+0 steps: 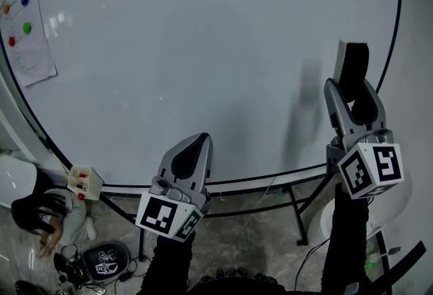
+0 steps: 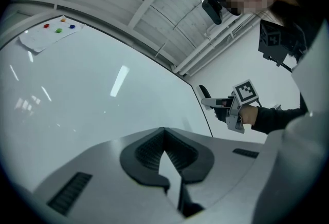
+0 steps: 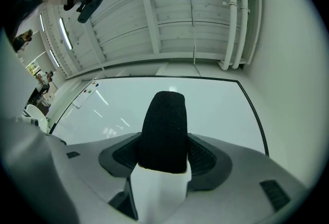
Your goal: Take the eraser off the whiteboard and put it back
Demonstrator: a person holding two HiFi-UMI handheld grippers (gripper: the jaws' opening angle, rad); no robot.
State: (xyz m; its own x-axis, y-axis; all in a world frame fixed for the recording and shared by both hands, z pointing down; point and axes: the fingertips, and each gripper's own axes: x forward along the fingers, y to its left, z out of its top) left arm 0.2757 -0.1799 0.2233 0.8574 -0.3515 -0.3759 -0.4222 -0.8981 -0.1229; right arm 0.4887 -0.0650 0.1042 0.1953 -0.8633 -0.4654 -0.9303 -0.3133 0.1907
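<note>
The eraser [image 1: 353, 60], a white block with a black felt face, is clamped between the jaws of my right gripper [image 1: 350, 88] in front of the right edge of the whiteboard [image 1: 203, 50]. In the right gripper view the eraser [image 3: 164, 133] sticks up between the pads, felt side toward the camera. Whether it touches the board cannot be told. My left gripper [image 1: 191, 151] hangs lower, near the board's bottom frame, shut and empty. In the left gripper view its pads [image 2: 149, 153] meet, and the right gripper [image 2: 213, 105] shows far right.
A paper sheet [image 1: 27, 36] held by coloured magnets hangs at the board's upper left. Black stand legs [image 1: 294, 202] run under the board. A person [image 1: 40, 212] crouches on the floor at lower left beside a small box [image 1: 84, 182] and a dark bag [image 1: 105, 261].
</note>
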